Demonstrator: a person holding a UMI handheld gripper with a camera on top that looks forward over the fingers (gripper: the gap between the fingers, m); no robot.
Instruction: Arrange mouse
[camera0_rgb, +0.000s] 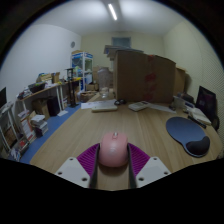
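Observation:
A pink mouse (113, 150) sits between the two fingers of my gripper (113, 160), held above the wooden desk (110, 125). Both purple pads (88, 157) press against its sides. A dark blue mouse mat (187, 133) lies on the desk ahead and to the right of the fingers, with a dark wrist rest (198, 146) at its near end.
A laptop (207, 100) stands at the desk's far right edge. Papers (140, 106) lie near the desk's far end. A large cardboard box (142, 75) stands beyond the desk. Cluttered shelves (45, 98) line the left wall.

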